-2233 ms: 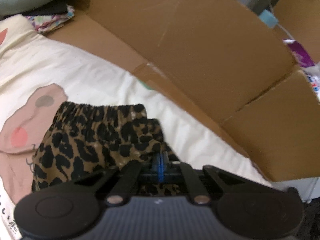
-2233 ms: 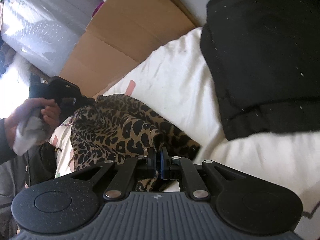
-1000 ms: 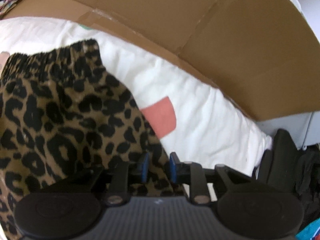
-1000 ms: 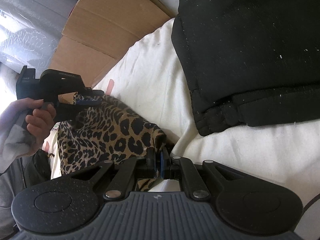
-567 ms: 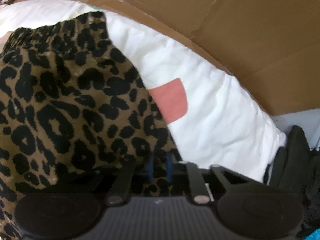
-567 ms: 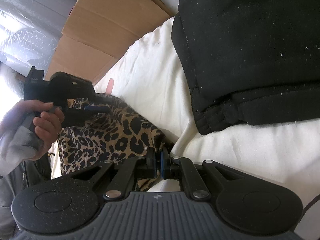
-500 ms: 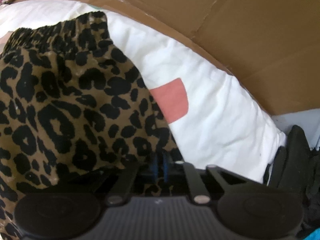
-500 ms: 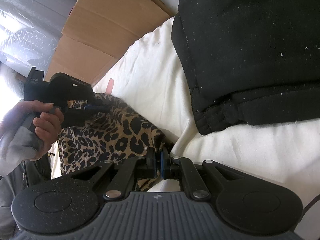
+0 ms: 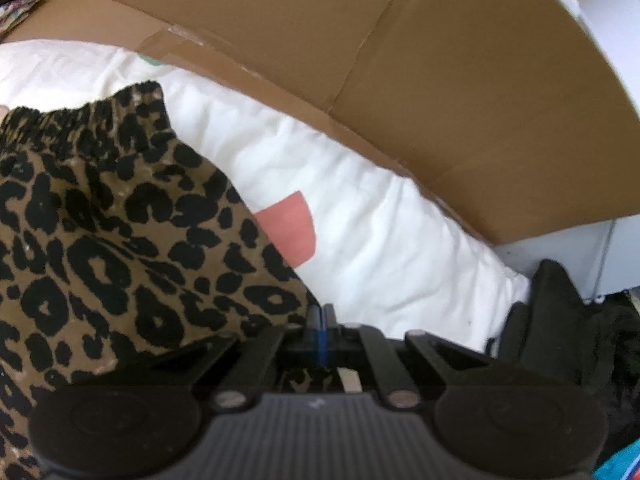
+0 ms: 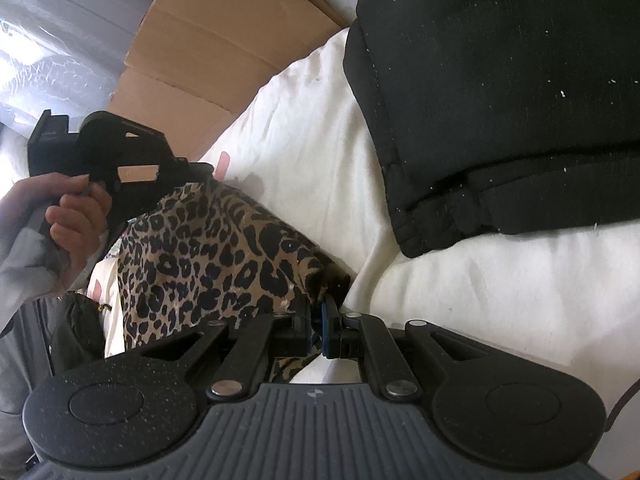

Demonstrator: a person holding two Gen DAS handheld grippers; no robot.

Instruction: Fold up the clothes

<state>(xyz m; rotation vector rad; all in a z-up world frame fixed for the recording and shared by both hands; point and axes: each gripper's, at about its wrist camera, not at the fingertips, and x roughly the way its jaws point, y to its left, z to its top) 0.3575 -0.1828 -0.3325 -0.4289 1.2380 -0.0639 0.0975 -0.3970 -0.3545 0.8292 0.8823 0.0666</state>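
Observation:
The leopard-print shorts (image 9: 120, 248) lie on the white bedding (image 9: 360, 216), elastic waistband toward the back. My left gripper (image 9: 320, 316) is shut, pinching the shorts' right edge. In the right wrist view the shorts (image 10: 208, 256) stretch between both tools. My right gripper (image 10: 318, 316) is shut on their near corner. A hand (image 10: 76, 216) holds the left gripper (image 10: 200, 168) at the shorts' far edge, which is raised a little off the bedding (image 10: 460, 280).
A folded black garment (image 10: 500, 100) rests on the bedding to the right of the shorts. Flattened cardboard (image 9: 440, 80) lines the far side of the bed. Clear plastic wrap (image 10: 48, 40) is at the upper left. A pink patch (image 9: 288, 224) is printed on the sheet.
A second ago the left gripper was open beside the shorts' edge; it has since closed on that edge and lifted it slightly. The right gripper has kept its hold.

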